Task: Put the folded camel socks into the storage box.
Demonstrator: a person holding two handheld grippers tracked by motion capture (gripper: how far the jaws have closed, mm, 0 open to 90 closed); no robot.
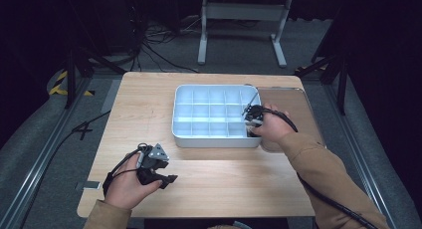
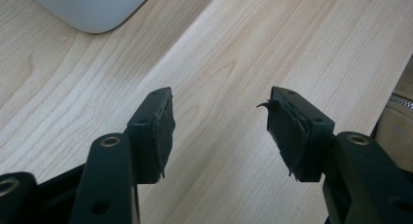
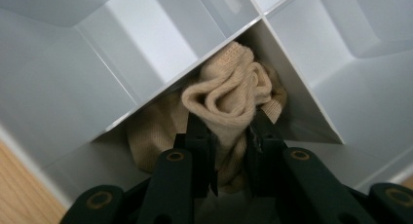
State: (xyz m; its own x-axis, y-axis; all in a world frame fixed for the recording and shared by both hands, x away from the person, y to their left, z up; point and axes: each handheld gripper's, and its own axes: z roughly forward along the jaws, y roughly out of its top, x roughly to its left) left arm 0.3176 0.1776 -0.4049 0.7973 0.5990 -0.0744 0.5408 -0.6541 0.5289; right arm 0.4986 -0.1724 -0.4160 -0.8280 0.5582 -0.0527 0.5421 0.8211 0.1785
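A white divided tray [image 1: 181, 132] sits in the middle of the wooden table. My right gripper [image 1: 252, 125] reaches down into its near right corner compartment. In the right gripper view the jaws are shut on a bunched beige sock [image 3: 229, 95] that fills that compartment [image 3: 311, 114] of the tray. My left gripper [image 1: 166, 180] rests low over the table near the front left, jaws open with bare wood between the pads [image 2: 163, 131]. A rounded corner of the tray [image 2: 92, 12] shows at the top left of the left gripper view.
A clear flat lid [image 1: 293, 107] lies on the table right of the tray, under my right hand. Bare wood [image 1: 224, 184] runs between the tray and the front edge. Cables and a metal stand [image 1: 244, 20] are on the floor beyond the table.
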